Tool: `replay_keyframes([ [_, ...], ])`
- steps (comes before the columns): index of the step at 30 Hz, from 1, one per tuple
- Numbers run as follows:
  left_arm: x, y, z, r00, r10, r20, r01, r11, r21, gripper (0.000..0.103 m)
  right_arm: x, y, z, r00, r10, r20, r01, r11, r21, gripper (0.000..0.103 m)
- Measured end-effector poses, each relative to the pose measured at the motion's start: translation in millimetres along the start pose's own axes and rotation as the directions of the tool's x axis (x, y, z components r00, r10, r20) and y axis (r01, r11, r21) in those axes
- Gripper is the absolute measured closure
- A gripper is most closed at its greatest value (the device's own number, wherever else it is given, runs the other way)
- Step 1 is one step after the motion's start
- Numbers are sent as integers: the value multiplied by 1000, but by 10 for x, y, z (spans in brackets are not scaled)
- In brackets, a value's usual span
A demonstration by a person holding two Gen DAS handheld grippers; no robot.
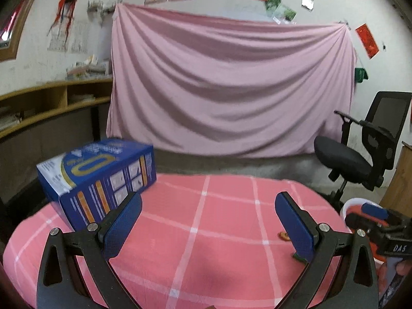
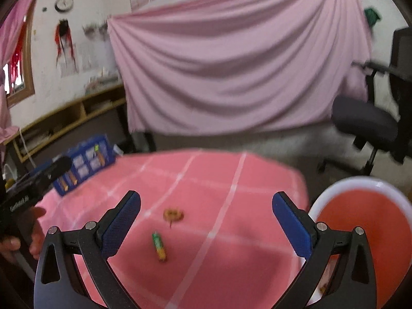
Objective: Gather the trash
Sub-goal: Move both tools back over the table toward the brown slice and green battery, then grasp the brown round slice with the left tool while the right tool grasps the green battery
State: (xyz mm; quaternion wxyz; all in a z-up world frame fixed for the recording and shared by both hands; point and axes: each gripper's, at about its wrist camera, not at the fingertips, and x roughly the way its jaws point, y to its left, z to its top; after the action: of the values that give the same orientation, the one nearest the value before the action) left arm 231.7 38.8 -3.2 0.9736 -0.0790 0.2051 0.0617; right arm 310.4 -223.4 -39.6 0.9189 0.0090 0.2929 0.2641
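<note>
Left claw (image 1: 208,221): spread wide, holding nothing. Right claw (image 2: 206,222): likewise. Green-orange wrapper (image 2: 159,246) and brown scrap (image 2: 173,214): on pink checked desk (image 2: 231,257), between right claw's fingers. Red-lined bin (image 2: 360,231): beside desk's right edge. Blue box (image 1: 97,180): desk's far left.

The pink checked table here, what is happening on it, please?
A person holds a hand-held gripper in each hand to collect trash. The right hand-held gripper is open and empty above the pink checked tablecloth, near a green wrapper and a brown scrap. A red bin with a white rim waits at the table's right edge. The left hand-held gripper is open too, beside a blue box.
</note>
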Motion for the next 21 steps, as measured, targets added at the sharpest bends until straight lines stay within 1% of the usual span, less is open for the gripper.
replay_keyframes([
  [2,114,27,-20,997,-6,-78,5,1000,-12,2,84,-17,-22,997,26,-66,-25,1000,19,4],
  [3,158,42,-20,994,-8,-107,6,1000,-18,2,125,-26,-33,994,45,-98,-42,999,28,7],
  [5,265,54,-46,984,-13,-177,8,1000,-30,2,192,-28,-55,987,69,-147,-64,997,40,14],
  [7,344,54,-73,974,-11,-228,4,999,-33,2,242,-5,-71,978,95,-184,-90,995,38,19],
  [8,360,36,-76,970,-11,-242,3,999,-33,2,256,21,-77,974,105,-199,-101,994,30,22],
  [10,399,22,-92,963,-12,-270,4,1000,-27,2,269,96,-96,968,115,-224,-117,993,2,39],
  [11,414,16,-97,959,-11,-282,4,1000,-25,2,282,138,-105,965,118,-234,-125,992,-12,43],
  [12,440,12,-107,954,-9,-299,3,1000,-21,2,286,186,-119,961,124,-246,-136,990,-32,51],
  [13,461,9,-119,950,-6,-313,0,1000,-18,2,291,216,-124,959,125,-253,-141,989,-47,57],
  [17,540,30,-163,930,0,-368,-7,1000,-16,2,336,368,-170,950,109,-293,-149,982,-118,68],
  [18,550,34,-169,926,-2,-378,-5,1000,-17,2,354,379,-181,947,104,-304,-148,981,-124,71],
  [20,577,39,-179,919,-8,-393,1,1000,-19,2,403,394,-198,939,99,-329,-149,980,-131,74],
  [21,592,36,-183,916,-13,-401,6,1000,-18,2,422,393,-203,937,95,-337,-147,980,-131,79],
])
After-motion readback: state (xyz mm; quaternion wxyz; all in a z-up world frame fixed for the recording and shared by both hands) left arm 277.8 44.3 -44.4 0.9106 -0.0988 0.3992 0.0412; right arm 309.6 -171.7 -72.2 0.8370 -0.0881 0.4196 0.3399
